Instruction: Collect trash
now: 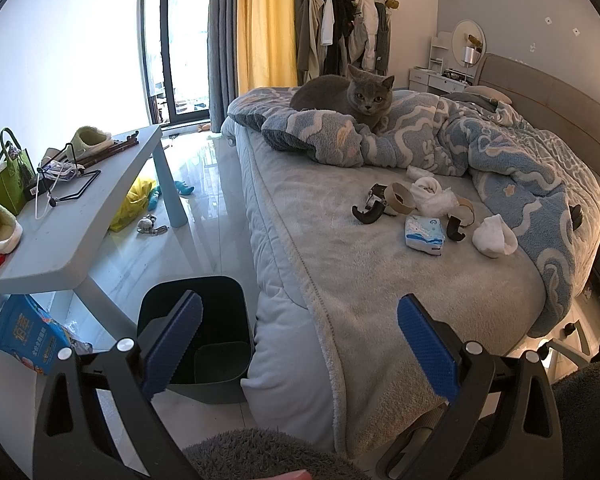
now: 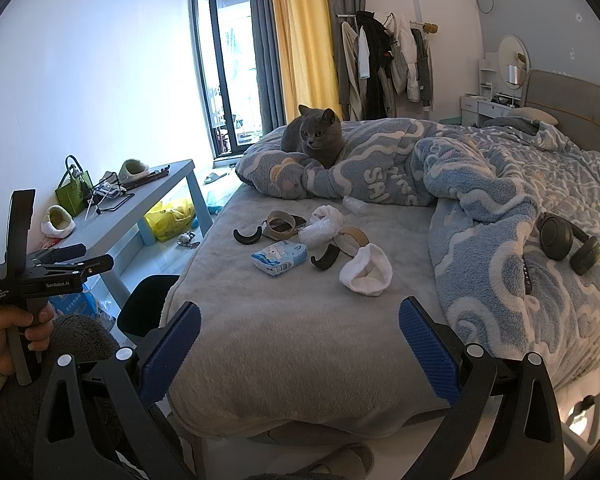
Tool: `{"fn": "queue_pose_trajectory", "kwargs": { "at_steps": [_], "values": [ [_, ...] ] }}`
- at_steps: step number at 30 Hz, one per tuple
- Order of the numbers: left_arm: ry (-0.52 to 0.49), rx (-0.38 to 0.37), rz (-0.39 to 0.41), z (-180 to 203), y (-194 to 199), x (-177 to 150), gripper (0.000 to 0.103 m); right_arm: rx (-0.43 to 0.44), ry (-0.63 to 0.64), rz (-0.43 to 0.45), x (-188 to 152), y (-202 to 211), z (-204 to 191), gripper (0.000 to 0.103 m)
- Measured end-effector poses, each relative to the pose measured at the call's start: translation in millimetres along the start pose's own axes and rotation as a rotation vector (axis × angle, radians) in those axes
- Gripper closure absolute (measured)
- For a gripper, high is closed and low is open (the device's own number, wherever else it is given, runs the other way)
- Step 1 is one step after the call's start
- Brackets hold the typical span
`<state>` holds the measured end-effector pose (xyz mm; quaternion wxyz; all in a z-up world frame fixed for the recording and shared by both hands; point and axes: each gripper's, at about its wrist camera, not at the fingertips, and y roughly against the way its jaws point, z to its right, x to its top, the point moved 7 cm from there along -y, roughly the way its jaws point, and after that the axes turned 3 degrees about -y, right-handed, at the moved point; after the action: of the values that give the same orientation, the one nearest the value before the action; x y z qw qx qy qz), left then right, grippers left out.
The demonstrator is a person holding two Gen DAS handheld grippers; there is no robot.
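We count one cat (image 2: 314,138), two white socks (image 2: 366,270), one tissue pack (image 2: 279,258), one bin (image 1: 204,332), one pair of headphones (image 2: 566,242).

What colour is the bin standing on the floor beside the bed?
Black. The bin shows best in the left wrist view, open-topped beside the bed.
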<state>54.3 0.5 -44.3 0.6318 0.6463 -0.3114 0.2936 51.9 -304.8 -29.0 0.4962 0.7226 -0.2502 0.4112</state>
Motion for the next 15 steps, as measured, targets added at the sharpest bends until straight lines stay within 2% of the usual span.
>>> {"fn": "queue_pose_trajectory", "kwargs": {
  "at_steps": [8, 12, 15],
  "values": [
    [-0.002, -0.008, -0.001, 10, 1, -6, 0.003, -0.01, 0.002, -0.01, -1, -1, 2, 0.003],
    [-0.02, -0.004, -0.01, 16, 0, -12, 0.003, -0.059, 0.065, -0.062, -6, -4, 2, 0.003],
    [-0.041, -0.038, -0.019, 30, 3, -18, 0.003, -0.081, 0.089, -0.062, -5, -4, 2, 0.003]
  ]
}}
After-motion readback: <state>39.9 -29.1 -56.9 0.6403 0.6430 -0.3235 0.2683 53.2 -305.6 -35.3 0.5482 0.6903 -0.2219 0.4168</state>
